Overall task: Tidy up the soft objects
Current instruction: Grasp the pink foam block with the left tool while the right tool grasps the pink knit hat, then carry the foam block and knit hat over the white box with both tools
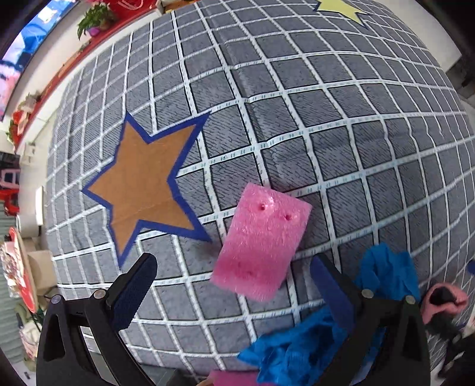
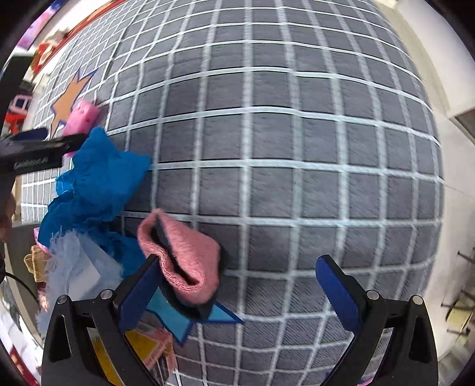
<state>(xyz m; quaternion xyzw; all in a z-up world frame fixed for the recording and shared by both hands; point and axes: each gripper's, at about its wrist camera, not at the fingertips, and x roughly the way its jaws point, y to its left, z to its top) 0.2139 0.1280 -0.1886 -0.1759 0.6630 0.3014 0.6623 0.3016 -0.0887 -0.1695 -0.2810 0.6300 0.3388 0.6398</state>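
Lying flat on the grid mat (image 1: 297,89), a pink sponge (image 1: 262,240) sits beside the star (image 1: 142,184); left claw (image 1: 234,282) and right claw (image 2: 237,285) both gape wide, holding nothing

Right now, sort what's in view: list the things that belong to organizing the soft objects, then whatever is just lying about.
Belongs to the job:
pink sponge
blue cloth
pink knit sock
light blue frayed cloth
brown star marker
blue star marker

Just lying about:
potted plant
red shelf
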